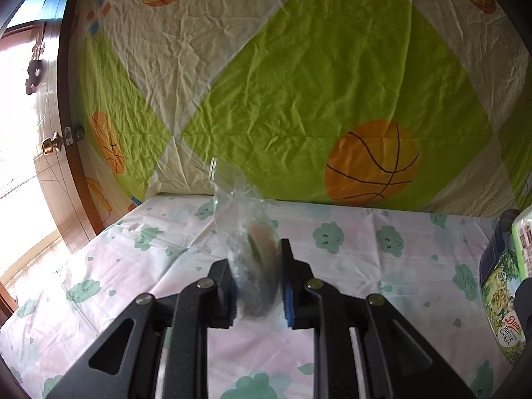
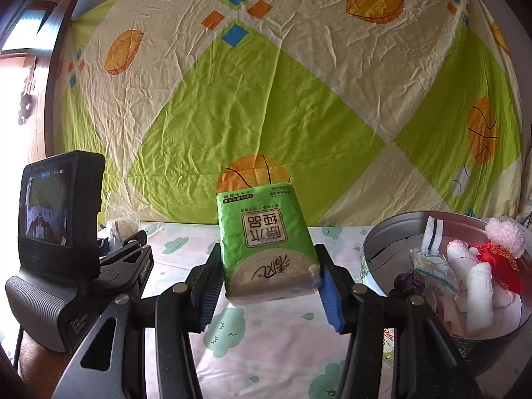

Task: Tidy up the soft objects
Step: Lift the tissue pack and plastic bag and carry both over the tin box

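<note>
My left gripper (image 1: 256, 277) is shut on a clear plastic bag (image 1: 247, 232) with a dark, orange-tinged soft thing inside; the bag's crumpled top sticks up above the fingers. In the right wrist view, my right gripper (image 2: 267, 286) is shut on a green tissue pack (image 2: 266, 239), held above the cloud-print tablecloth (image 2: 276, 329). To its right stands a round metal tin (image 2: 382, 239) holding a red-and-white plush doll (image 2: 492, 259), a small packet (image 2: 432, 266) and other soft items. The left gripper (image 2: 123, 242) with its bag shows at the left in the right wrist view.
A printed cookie tin (image 1: 502, 302) stands at the right edge of the left wrist view. A green-and-cream sheet (image 1: 299, 83) with basketball prints hangs behind the table. A wooden door with a brass knob (image 1: 53, 144) is at the far left.
</note>
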Available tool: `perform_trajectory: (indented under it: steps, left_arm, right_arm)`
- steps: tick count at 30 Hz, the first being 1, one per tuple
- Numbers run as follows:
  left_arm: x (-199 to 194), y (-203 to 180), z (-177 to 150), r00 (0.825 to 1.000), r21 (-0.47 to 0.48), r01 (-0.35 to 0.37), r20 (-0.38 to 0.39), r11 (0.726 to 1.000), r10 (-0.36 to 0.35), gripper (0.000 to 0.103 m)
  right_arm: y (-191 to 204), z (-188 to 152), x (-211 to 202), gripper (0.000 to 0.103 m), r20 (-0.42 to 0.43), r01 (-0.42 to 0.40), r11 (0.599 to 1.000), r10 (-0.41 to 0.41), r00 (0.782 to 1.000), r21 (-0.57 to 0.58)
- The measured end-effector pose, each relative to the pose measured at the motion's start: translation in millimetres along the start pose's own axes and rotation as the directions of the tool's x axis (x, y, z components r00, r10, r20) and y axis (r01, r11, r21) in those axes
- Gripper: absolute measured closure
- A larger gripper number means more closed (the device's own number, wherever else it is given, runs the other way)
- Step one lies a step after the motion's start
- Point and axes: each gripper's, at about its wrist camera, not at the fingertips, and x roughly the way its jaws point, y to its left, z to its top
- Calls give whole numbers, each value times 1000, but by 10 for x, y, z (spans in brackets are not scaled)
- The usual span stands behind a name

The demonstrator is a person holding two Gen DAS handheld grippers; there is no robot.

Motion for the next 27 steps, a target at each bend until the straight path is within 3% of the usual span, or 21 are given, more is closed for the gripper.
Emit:
perform_trajectory:
  steps: [27]
  left_arm:
    - [-328, -113, -96, 999, 3, 22, 48, 1000, -22, 84]
  right_arm:
    - [-108, -55, -177, 48, 13, 18, 1000, -18, 1000, 17]
